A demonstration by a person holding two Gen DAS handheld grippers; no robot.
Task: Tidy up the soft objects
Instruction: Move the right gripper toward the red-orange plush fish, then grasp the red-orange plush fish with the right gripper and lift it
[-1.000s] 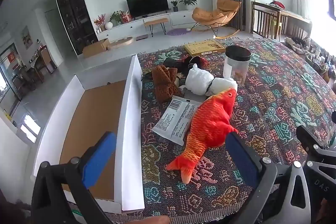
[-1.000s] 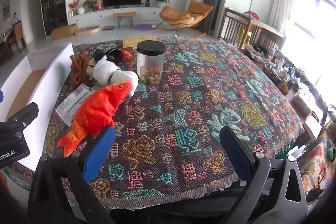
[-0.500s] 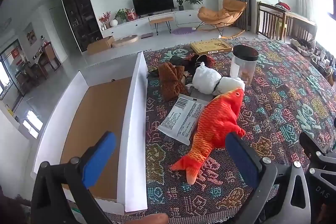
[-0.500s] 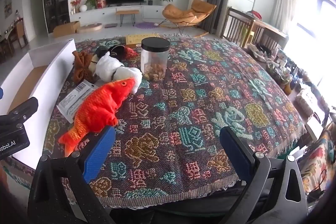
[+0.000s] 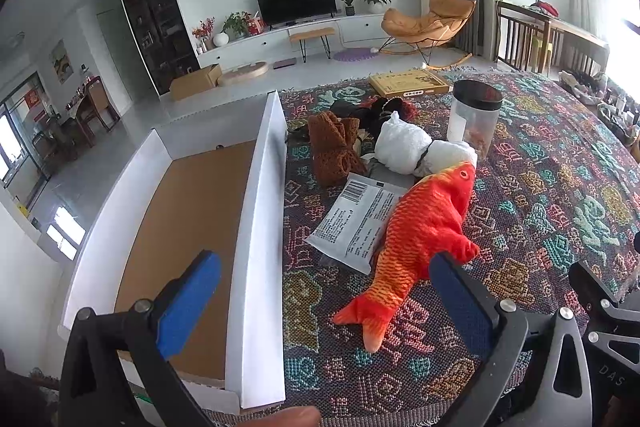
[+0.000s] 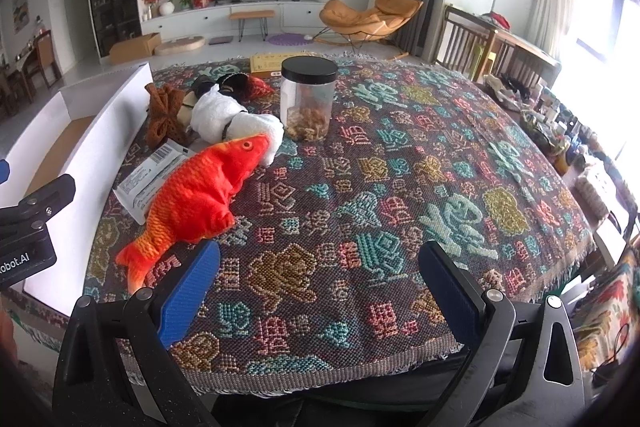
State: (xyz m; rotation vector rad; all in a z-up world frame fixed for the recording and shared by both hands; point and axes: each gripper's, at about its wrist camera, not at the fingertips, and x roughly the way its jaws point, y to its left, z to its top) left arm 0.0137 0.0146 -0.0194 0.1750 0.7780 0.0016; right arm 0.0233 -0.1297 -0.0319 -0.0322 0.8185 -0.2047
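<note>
A red-orange plush fish (image 5: 420,231) (image 6: 200,195) lies on the patterned tablecloth (image 6: 400,187), its head against a tied white cloth bundle (image 5: 416,149) (image 6: 232,121). Behind them sit a brown knitted piece (image 5: 334,147) (image 6: 162,115) and a dark and red fabric heap (image 5: 380,111) (image 6: 240,83). My left gripper (image 5: 324,291) is open, low at the table's near edge, straddling the white box wall with its right finger by the fish's fin. My right gripper (image 6: 318,279) is open over bare cloth, the fish's tail just left of it.
An open white box with a brown floor (image 5: 188,219) (image 6: 60,131) adjoins the table's left edge. A flat printed packet (image 5: 356,219) lies under the fish's side. A black-lidded clear jar (image 5: 474,119) (image 6: 308,99) and a flat yellow box (image 5: 408,83) stand further back.
Both grippers have moved slightly forward toward the objects, which look a little larger and nearer. Nothing on the table has moved, and both grippers stay open.
</note>
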